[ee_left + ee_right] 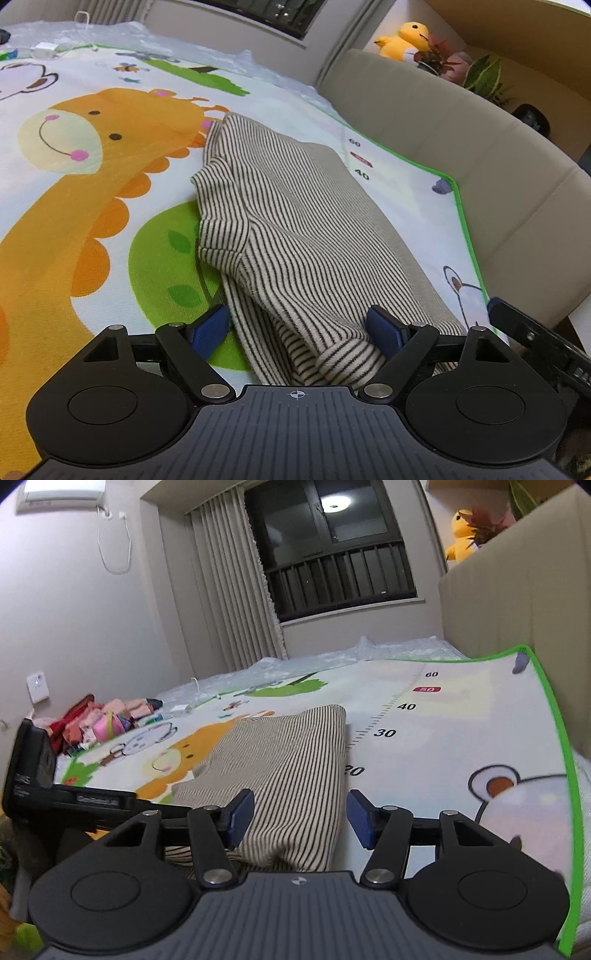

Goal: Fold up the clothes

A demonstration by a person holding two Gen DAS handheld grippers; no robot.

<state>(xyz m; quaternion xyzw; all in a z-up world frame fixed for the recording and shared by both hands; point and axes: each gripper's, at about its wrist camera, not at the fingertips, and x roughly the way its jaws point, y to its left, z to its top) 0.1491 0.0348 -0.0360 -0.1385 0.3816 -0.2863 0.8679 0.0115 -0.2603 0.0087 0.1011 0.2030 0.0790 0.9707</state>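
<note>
A beige garment with dark stripes (pixel 295 229) lies partly folded on a cartoon play mat (pixel 74 206). My left gripper (pixel 301 328) is open, its blue pads on either side of the garment's near bunched edge. In the right wrist view the same garment (pixel 284 760) lies ahead. My right gripper (pixel 301 818) is open, its pads straddling the garment's near right edge. Neither gripper is closed on the cloth. The other gripper's black body shows at the right edge of the left view (pixel 535 336) and at the left of the right view (pixel 33 775).
A beige padded headboard (pixel 480 177) borders the mat on the right. A yellow plush toy (pixel 406 38) and plants sit on the ledge behind it. A pile of colourful clothes (pixel 99 723) lies at the mat's far left. A curtain and a window (pixel 332 550) are beyond.
</note>
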